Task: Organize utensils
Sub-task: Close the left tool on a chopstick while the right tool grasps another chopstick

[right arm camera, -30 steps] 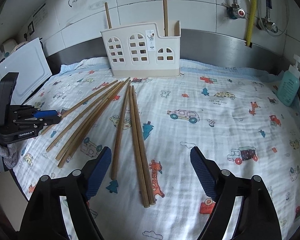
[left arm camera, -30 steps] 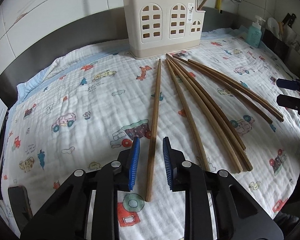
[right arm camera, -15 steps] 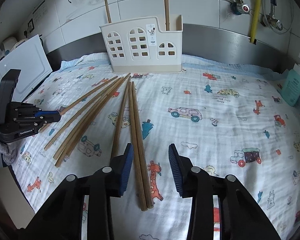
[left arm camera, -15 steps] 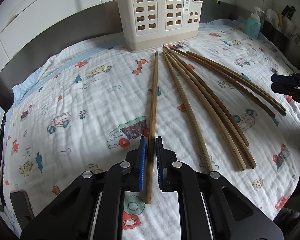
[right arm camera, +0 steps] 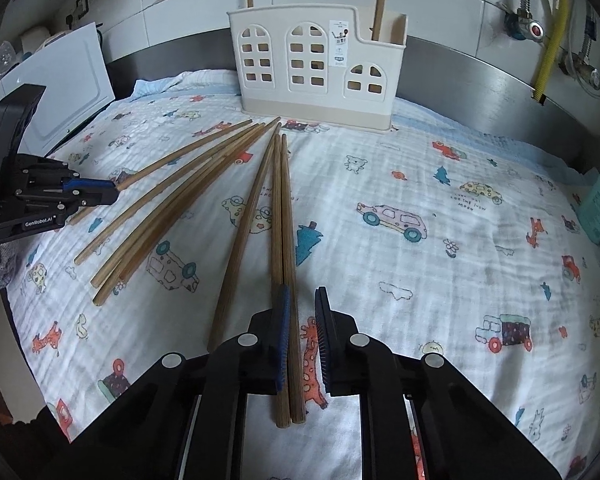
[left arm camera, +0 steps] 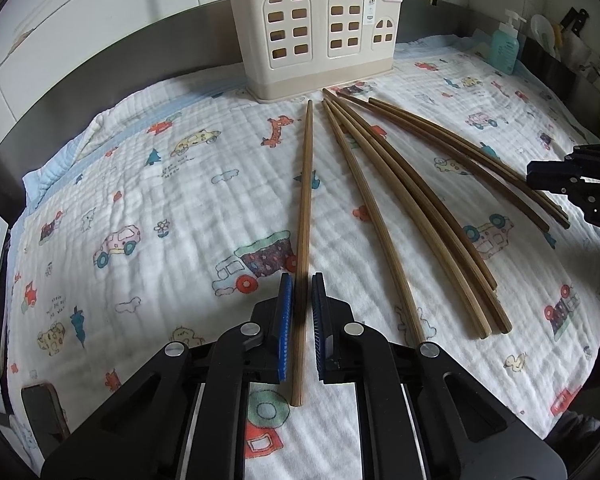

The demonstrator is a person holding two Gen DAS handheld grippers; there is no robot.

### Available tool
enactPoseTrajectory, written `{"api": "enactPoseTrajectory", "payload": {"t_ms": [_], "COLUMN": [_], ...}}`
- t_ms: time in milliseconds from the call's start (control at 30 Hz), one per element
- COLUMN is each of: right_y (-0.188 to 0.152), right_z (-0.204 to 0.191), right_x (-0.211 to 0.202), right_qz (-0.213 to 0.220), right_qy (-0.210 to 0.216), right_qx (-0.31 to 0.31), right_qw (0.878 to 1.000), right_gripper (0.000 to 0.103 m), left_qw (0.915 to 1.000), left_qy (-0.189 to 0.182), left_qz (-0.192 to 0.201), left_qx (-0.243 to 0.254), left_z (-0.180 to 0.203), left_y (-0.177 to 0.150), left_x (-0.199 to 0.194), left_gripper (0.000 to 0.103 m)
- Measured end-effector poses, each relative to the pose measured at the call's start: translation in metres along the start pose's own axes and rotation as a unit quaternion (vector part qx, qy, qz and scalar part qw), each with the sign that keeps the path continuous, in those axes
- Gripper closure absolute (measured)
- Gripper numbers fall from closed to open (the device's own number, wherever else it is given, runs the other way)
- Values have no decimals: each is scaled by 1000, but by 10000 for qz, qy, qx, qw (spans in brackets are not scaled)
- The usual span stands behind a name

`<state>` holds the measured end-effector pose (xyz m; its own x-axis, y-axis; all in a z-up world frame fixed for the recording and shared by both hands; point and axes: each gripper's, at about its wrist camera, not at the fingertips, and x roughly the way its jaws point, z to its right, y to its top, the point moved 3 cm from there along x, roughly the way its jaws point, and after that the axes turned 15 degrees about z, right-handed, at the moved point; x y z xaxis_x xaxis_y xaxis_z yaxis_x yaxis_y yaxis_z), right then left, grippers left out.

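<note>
Right gripper [right arm camera: 300,320] maybe pinching chopstick pair [right arm camera: 285,240].

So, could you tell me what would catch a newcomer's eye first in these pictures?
Long wooden chopsticks fan out across a cartoon-printed cloth, all pointing toward the cream utensil holder at the back, where two sticks already stand. At the near edge, the left gripper is shut on a single chopstick, while the right gripper's jaws are closing around a chopstick pair.
</note>
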<state>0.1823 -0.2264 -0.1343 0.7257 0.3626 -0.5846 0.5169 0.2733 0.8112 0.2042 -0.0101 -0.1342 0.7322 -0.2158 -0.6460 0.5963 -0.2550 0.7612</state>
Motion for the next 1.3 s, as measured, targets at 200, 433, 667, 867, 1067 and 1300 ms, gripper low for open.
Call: {"api": "enactPoseTrajectory", "payload": {"t_ms": [200, 433, 667, 867, 1067, 1300], "right_y": [0, 0, -1, -7, -9, -8], "right_z": [-5, -6, -9, -12, -8, -11], "right_x": [0, 1, 4, 4, 3, 1], "right_qz": [-75, -104, -95, -148, -81, -22], "right_qy": [58, 124, 102, 90, 110, -27], "right_qx": [-205, -169, -254, -301, -60, -102], "right_qw": [9997, 9997, 9996, 9994, 9999, 9999], "right_gripper": [96, 98, 96, 94, 93, 96], "left_qw": [10000, 10000, 10000, 9999, 9999, 9997], "left_qy": [-4, -21, -30, -49, -60, -87], "left_qz": [-3, -12, -16, -23, -26, -21], "left_qx": [0, -40, -68, -85, -140, -230], "left_z": [0, -1, -1, -1, -1, -3], "left_y": [-1, 0, 0, 0, 1, 0], "left_x": [-1, -1, -2, -1, -2, -3], "left_gripper": [94, 94, 94, 94, 95, 95]}}
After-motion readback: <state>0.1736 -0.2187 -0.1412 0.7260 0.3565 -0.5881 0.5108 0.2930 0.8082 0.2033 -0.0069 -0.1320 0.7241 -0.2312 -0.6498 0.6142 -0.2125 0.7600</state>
